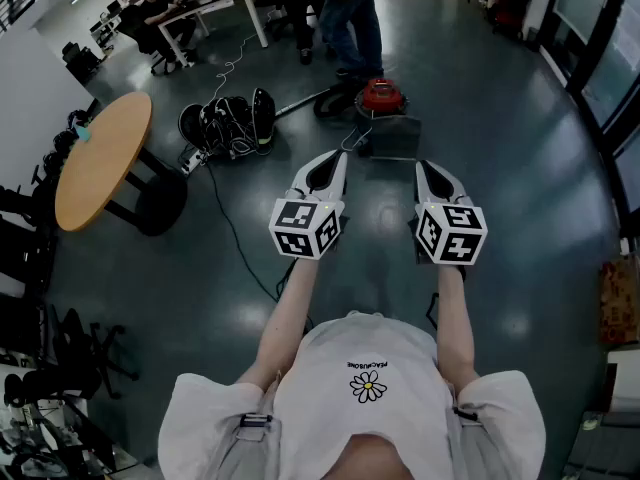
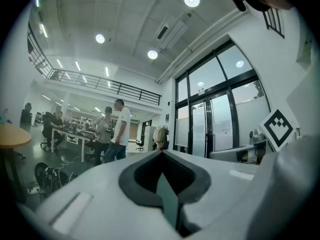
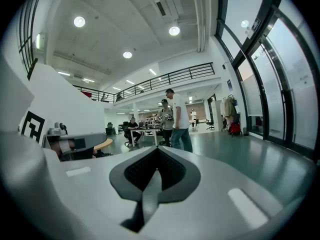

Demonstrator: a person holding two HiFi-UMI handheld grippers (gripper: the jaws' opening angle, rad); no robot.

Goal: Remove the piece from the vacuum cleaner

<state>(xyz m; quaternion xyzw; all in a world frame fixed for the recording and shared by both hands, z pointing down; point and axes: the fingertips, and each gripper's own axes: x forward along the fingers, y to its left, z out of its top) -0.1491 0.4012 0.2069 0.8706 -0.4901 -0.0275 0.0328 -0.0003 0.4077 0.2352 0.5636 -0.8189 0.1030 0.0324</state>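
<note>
A red and black vacuum cleaner stands on the dark floor ahead, with a dark flat floor head in front of it and a hose running left. My left gripper is held at chest height, pointing towards it, its jaws closed together with nothing between them. My right gripper is beside it, likewise shut and empty. Both are short of the vacuum cleaner and above floor level. In the left gripper view the shut gripper points level across the room; the right gripper view shows the same of the other gripper. Neither gripper view shows the vacuum cleaner.
A round wooden table stands at the left. A heap of black gear with a cable trailing over the floor lies left of the vacuum cleaner. People stand behind it by a white desk. Glass walls run along the right.
</note>
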